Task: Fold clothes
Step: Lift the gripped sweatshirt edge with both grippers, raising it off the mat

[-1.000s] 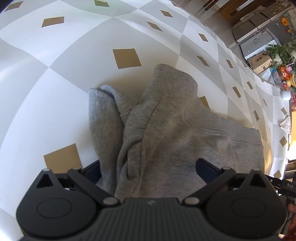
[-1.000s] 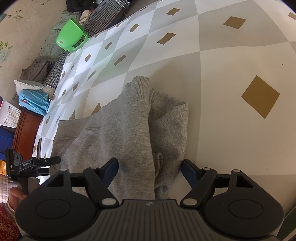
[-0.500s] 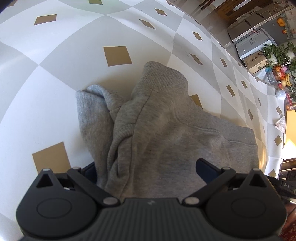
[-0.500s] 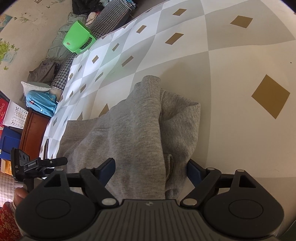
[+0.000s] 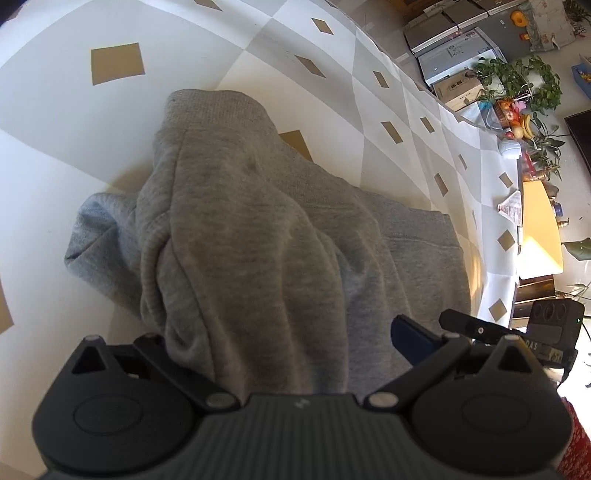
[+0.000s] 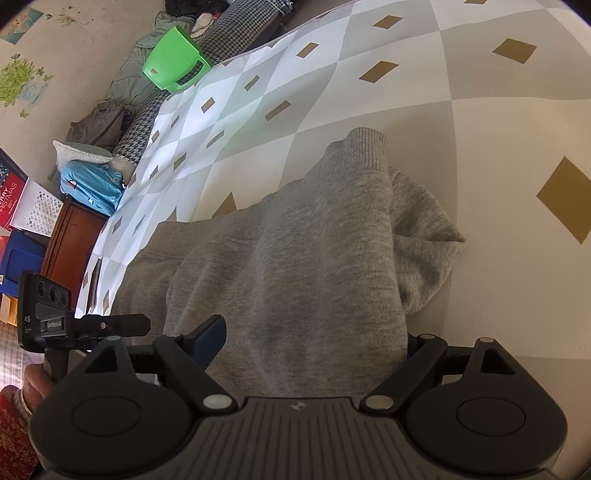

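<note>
A grey sweatshirt (image 5: 266, 236) lies bunched on the white and grey diamond-patterned sheet (image 5: 110, 155); its ribbed cuff points away from me. It also shows in the right wrist view (image 6: 314, 258). My left gripper (image 5: 284, 343) has its jaws wide apart, with cloth draped between them; its left finger is hidden under the cloth. My right gripper (image 6: 314, 339) is likewise wide open with the cloth between its fingers, the right finger covered. Each gripper shows at the edge of the other's view.
A green plastic basket (image 6: 173, 62), a houndstooth roll (image 6: 236, 33) and a blue bag (image 6: 92, 184) lie beyond the sheet's far left edge. Boxes, plants (image 5: 517, 74) and fruit stand past the right edge. A wooden table (image 5: 539, 229) is at right.
Both grippers have come closer to the sweatshirt. The cloth now rises up between the fingers and covers one finger of each. The jaws stay wide open.
</note>
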Available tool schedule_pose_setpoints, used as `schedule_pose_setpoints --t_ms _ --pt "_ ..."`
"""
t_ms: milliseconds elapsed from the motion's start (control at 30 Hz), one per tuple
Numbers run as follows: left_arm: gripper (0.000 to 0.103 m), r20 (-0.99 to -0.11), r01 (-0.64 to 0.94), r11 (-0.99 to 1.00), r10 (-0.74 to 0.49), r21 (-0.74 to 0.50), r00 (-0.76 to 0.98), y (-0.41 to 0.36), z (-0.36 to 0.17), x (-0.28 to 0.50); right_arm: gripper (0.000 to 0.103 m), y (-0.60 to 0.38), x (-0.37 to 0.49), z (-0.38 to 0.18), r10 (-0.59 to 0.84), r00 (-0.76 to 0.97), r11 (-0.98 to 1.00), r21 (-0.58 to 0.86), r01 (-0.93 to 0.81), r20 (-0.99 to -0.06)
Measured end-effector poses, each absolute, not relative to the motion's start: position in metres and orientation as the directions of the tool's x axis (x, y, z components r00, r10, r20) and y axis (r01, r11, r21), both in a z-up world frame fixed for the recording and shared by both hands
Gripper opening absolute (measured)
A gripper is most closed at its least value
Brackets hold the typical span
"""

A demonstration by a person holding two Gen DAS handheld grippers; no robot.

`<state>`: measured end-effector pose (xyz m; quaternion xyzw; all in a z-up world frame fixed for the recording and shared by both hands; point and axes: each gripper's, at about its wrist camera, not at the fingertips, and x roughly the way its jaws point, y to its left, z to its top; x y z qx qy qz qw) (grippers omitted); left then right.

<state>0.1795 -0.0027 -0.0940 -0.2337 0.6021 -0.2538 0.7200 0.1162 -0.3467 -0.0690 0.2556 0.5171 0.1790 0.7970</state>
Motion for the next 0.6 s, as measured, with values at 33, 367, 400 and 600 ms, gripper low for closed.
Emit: schedule_pose_setpoints --t_ms 33,367,400,600 --pt "0.103 -0.750 0.092 0.763 -0.645 -0.639 0.145 -0.008 -0.094 0.179 0.087 -0.344 0.116 -0.069 0.551 0.400 0.807 0.590 -0.031 -0.733" --pt "0.103 -0.799 0.198 0.815 -0.576 -0.545 0.171 -0.040 -0.084 0.168 0.087 -0.319 0.114 -0.065 0.509 0.400 0.853 0.510 -0.112 -0.762" --pt "0.103 -0.798 0.189 0.816 -0.575 -0.546 0.181 -0.039 -0.084 0.168 0.087 -0.316 0.114 -0.064 0.496 0.403 0.861 0.495 -0.115 -0.769" --pt "0.103 -0.828 0.260 0.846 -0.521 -0.466 0.210 -0.049 -0.079 0.158 0.068 -0.309 0.115 -0.060 0.409 0.427 0.911 0.390 -0.138 -0.806"
